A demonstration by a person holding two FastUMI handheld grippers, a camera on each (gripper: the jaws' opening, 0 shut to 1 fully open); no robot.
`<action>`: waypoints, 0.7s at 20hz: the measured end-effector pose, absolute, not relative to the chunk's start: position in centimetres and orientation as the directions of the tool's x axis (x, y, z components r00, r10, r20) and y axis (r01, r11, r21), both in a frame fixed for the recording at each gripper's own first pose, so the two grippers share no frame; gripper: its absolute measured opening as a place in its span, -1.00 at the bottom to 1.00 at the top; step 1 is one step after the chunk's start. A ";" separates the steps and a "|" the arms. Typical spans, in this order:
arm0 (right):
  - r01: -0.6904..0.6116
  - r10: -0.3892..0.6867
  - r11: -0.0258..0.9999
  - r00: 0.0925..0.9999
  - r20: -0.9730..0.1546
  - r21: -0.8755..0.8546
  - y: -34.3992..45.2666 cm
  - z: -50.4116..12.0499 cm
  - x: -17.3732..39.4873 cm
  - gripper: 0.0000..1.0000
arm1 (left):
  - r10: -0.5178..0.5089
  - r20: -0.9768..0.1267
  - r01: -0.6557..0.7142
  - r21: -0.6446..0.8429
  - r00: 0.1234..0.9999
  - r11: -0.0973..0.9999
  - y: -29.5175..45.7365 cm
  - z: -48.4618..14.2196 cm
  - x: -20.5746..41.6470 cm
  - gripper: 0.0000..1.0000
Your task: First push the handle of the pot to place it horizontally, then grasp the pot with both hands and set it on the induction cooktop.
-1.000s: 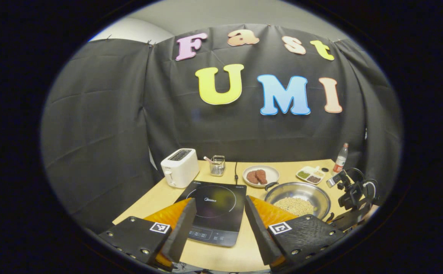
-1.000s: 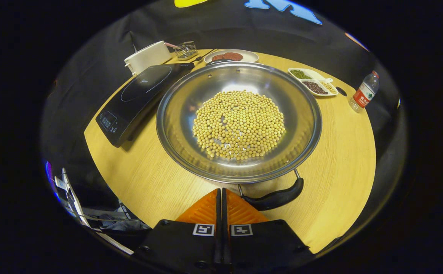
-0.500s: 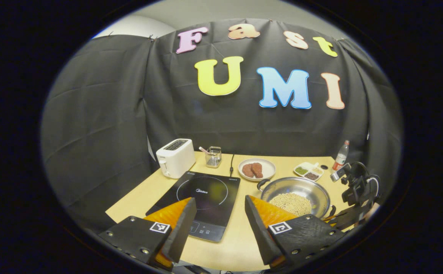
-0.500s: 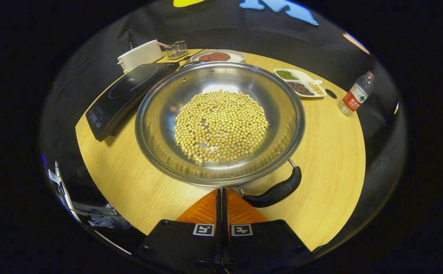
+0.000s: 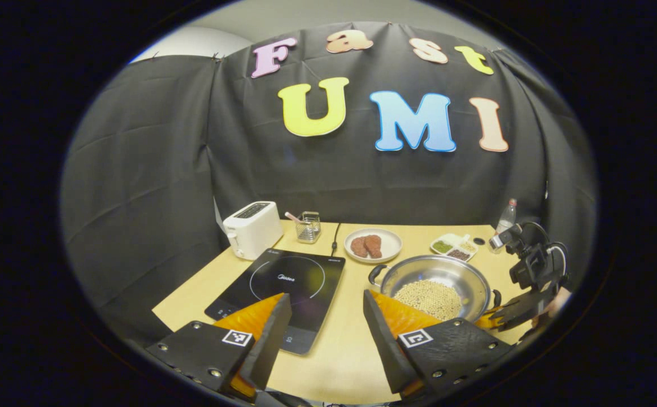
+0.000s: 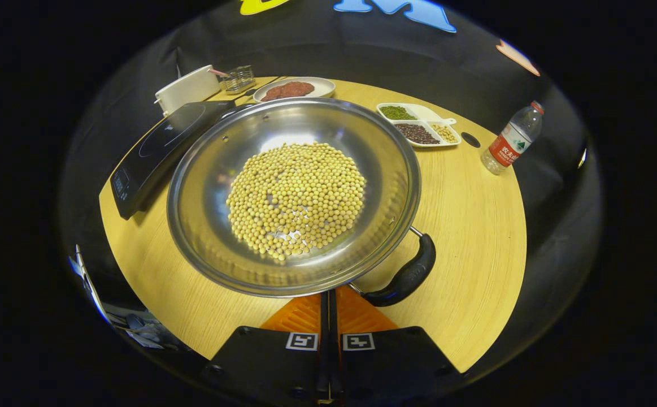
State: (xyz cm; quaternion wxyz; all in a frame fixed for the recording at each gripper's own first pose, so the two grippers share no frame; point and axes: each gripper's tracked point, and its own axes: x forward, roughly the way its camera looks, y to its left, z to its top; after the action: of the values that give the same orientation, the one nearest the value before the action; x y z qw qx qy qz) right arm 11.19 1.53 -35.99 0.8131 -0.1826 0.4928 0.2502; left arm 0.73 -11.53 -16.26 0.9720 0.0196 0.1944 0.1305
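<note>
The right gripper (image 6: 328, 294), its two orange fingers pressed flat together with nothing between them, is sitting at the near rim of the wide, shallow stainless-steel pot (image 6: 293, 195); its tips are just beside the black curved handle (image 6: 404, 277), though whether they are touching it cannot be told. The pot is resting on the pale wooden table (image 6: 475, 226), holding a heap of yellow soybeans (image 6: 297, 198) (a second black handle (image 5: 374, 273) is showing on its far side in the left gripper view); the flat black induction cooktop (image 5: 283, 285) is lying just beside it. The left gripper (image 5: 322, 314) is hovering spread wide and empty, low over the table near the cooktop's front edge.
</note>
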 end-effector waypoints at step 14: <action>-0.443 0.222 0.896 0.476 -0.851 -0.014 -2.7 -34.6 16.5 -0.96 | 0.283 -0.338 -0.258 0.117 0.897 0.959 -14.0 -14.5 0.5 0.57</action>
State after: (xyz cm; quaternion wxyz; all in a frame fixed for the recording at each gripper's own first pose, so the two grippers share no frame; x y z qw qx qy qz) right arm 16.53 -2.68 -34.65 0.8511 -0.1168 0.4731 0.1955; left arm 0.50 -14.00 -14.46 0.9734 0.0343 0.1787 0.1390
